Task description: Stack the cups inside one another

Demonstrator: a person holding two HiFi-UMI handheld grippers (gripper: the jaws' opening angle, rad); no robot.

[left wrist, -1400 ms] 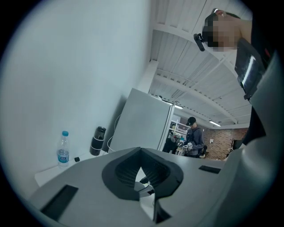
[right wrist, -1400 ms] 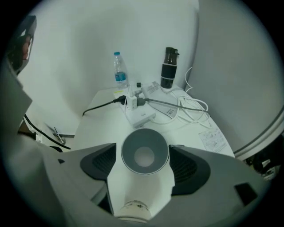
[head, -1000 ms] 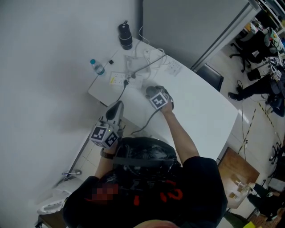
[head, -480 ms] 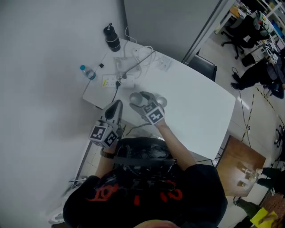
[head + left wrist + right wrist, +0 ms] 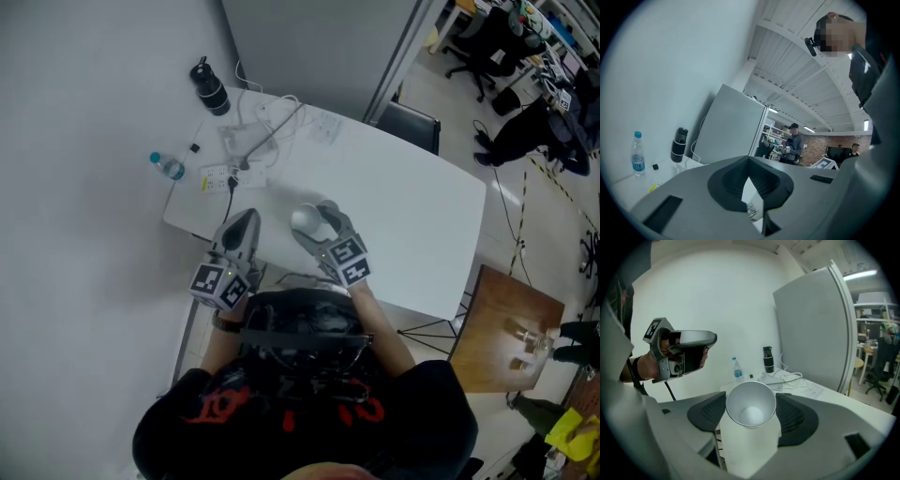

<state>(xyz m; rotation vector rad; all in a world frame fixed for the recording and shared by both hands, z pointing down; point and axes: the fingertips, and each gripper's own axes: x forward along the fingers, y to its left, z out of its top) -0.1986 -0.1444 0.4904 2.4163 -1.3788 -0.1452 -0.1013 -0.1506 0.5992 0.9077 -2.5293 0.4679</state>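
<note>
White table (image 5: 412, 216) spreads beneath both hands. Right gripper (image 5: 317, 223) grips a white paper cup (image 5: 751, 404) between wide-set jaws, held off the tabletop with its mouth tipped back toward the holder. Left gripper (image 5: 749, 180), jaws drawn together and apparently empty, points level just left of the cup. I see no second cup, only a bottle (image 5: 169, 167) and cables (image 5: 267, 127) at the far corner.

The tongs (image 5: 749, 163) stand tips together, 1 water bottle (image 5: 637, 154) at left.
</note>
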